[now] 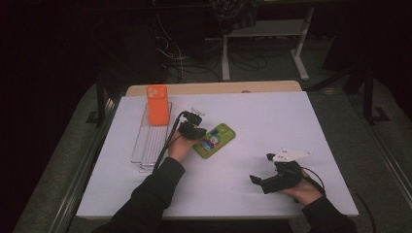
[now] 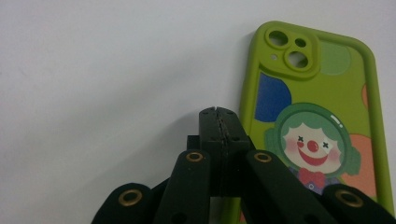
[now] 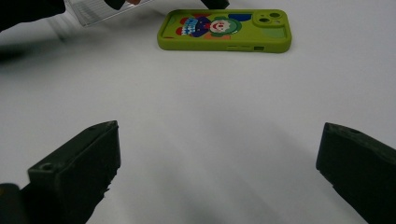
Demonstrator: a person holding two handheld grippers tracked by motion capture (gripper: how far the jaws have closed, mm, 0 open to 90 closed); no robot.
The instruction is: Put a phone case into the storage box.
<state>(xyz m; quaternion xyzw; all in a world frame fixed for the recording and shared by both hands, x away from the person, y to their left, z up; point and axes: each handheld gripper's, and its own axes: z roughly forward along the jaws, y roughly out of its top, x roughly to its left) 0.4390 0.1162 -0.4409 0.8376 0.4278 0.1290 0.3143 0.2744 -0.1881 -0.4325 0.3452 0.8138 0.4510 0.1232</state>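
Lying flat at frame centre in the high view, one green phone case [image 1: 214,141], clown print up, camera cut-out toward the upper right; its position on the open white table [image 1: 272,121] leaves every edge reachable from above.

Left gripper [image 1: 193,130]: jaws clenched together on nothing, tips down at the table just beside the case's long edge, as the left gripper view shows [image 2: 218,122]. Likely reason: pressed-together tips make a thin wedge for nudging or levering that edge. Forearm enters from the lower left, wrist bent downward, cable trailing back.

Right gripper [image 1: 272,180]: jaws released and spread wide, nothing between them. It rests low at lower right, well apart from the case, aimed across the table toward it; probably parked in reserve.

Orange phone case [image 1: 157,104]: upright in a clear slotted rack [image 1: 148,143], upper left, a probable destination for the green one.
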